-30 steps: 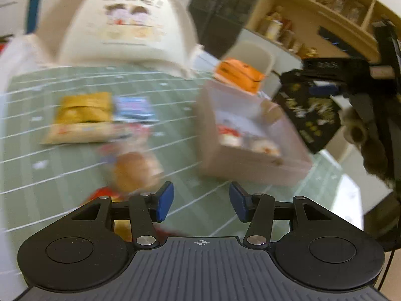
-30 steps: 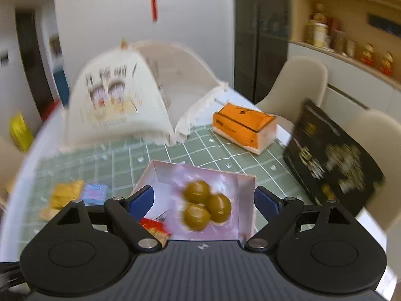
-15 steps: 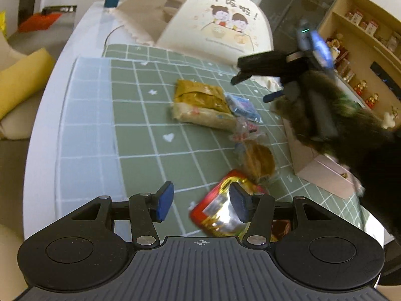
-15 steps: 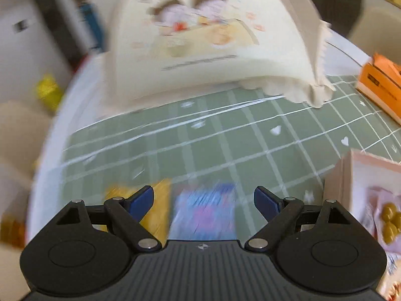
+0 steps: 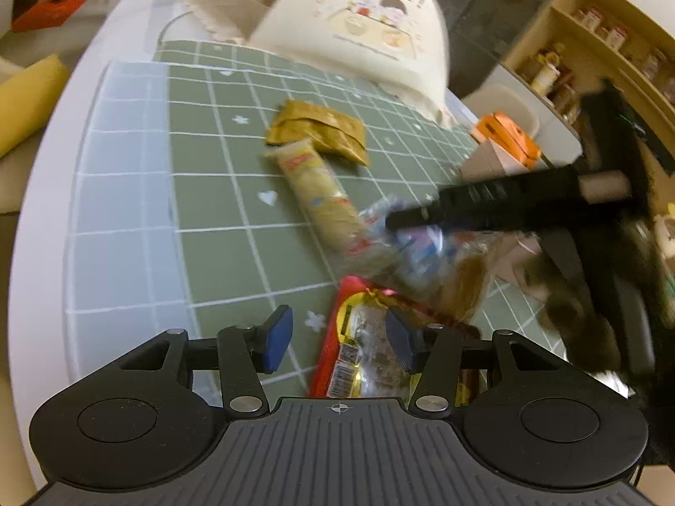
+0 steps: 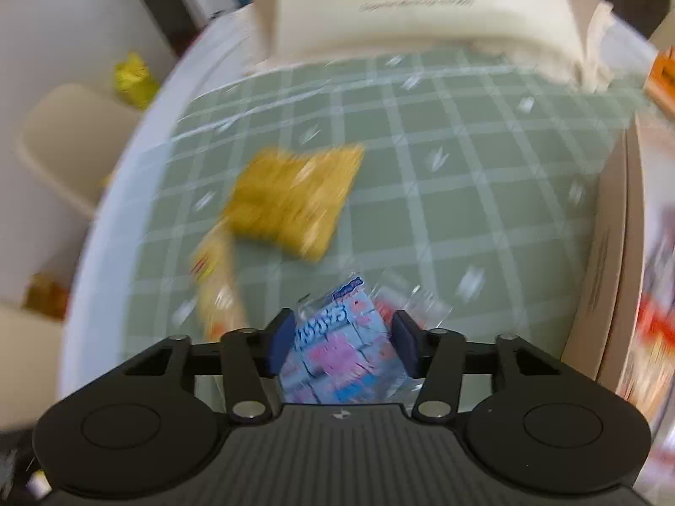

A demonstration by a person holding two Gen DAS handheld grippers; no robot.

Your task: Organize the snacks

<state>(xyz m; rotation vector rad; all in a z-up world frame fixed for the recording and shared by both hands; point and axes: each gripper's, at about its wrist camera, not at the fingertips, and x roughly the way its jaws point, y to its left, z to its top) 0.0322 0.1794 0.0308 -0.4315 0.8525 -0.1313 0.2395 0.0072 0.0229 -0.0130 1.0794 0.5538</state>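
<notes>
My left gripper (image 5: 337,339) is open, its fingers either side of the top of a red and gold snack packet (image 5: 363,350) on the green mat. Beyond lie a long pale biscuit pack (image 5: 320,198), a gold pouch (image 5: 320,130) and a bun in clear wrap (image 5: 464,286). My right gripper (image 6: 342,343) is open, its pads around a blue and pink packet (image 6: 337,350); it also shows in the left wrist view (image 5: 417,223), reaching over that packet (image 5: 422,244). The gold pouch (image 6: 291,198) and the biscuit pack (image 6: 215,286) look blurred in the right wrist view.
A pink cardboard box (image 6: 607,253) with snacks inside stands to the right. A cream mesh food cover (image 5: 358,25) stands at the back of the mat, an orange box (image 5: 506,139) beside it. The table edge (image 5: 46,194) curves on the left. A chair (image 6: 71,143) stands beyond it.
My right gripper swung left from over the pink box and came down around the blue and pink packet. My left gripper moved closer over the red and gold packet.
</notes>
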